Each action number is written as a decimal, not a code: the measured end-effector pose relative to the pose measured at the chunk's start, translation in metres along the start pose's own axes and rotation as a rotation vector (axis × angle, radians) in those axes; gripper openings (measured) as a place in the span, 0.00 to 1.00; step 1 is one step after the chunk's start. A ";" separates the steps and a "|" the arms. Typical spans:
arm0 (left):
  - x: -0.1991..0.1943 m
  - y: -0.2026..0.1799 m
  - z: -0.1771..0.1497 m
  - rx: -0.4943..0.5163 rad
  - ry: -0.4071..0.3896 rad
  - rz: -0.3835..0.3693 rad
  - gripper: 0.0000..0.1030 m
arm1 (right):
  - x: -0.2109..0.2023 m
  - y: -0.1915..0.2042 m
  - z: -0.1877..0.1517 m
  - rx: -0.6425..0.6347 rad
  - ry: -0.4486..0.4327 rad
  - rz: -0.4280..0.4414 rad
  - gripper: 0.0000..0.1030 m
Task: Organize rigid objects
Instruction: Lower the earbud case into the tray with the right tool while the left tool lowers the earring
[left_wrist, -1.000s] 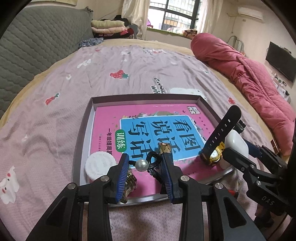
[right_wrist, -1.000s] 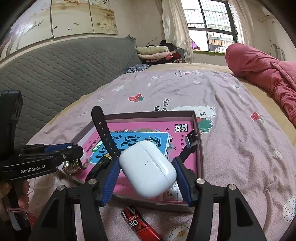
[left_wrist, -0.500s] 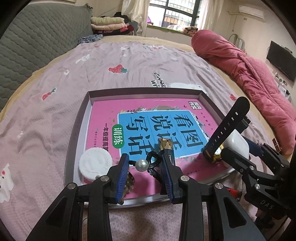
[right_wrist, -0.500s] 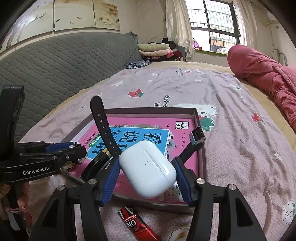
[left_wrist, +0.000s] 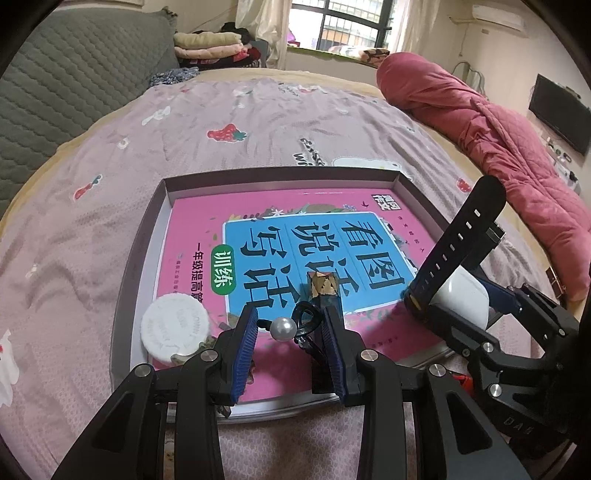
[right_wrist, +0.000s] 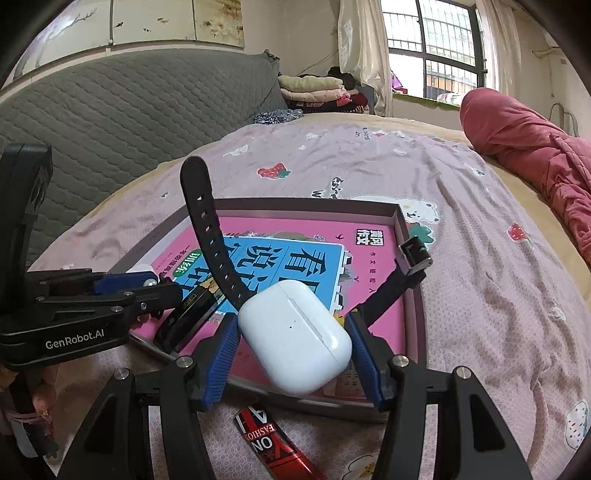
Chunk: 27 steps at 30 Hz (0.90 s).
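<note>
A grey shallow box lies on the bed with a pink and blue book in it. My left gripper is shut on a black hair clip with a pearl, over the box's near edge. A white round lid and a black and gold stick lie on the book. My right gripper is shut on a white earbud case, over the box's near right part. A black watch stands behind the case, its strap up.
A red lighter lies on the pink bedsheet in front of the box. A red quilt lies at the right. A grey headboard is at the left. Folded clothes are at the far end.
Both grippers have lifted and drawn back a little with their loads. The lid and a metal piece beside the left fingers show more in the open.
</note>
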<state>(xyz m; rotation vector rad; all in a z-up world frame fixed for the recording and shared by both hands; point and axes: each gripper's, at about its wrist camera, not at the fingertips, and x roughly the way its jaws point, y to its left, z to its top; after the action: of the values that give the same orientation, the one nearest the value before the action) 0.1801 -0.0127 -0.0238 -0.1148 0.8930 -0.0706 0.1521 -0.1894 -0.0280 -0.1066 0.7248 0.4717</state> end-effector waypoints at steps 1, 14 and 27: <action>0.001 0.000 0.000 0.000 0.000 0.001 0.36 | 0.001 0.000 0.000 -0.001 0.002 0.000 0.57; 0.006 0.002 0.003 -0.002 -0.004 -0.005 0.35 | 0.000 0.001 0.000 0.000 -0.005 -0.015 0.57; 0.011 0.011 0.006 -0.045 -0.009 -0.007 0.36 | 0.002 0.005 -0.002 -0.029 -0.004 -0.025 0.57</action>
<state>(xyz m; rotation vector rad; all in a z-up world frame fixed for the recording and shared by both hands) 0.1915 -0.0029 -0.0298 -0.1604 0.8850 -0.0562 0.1500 -0.1852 -0.0307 -0.1419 0.7124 0.4582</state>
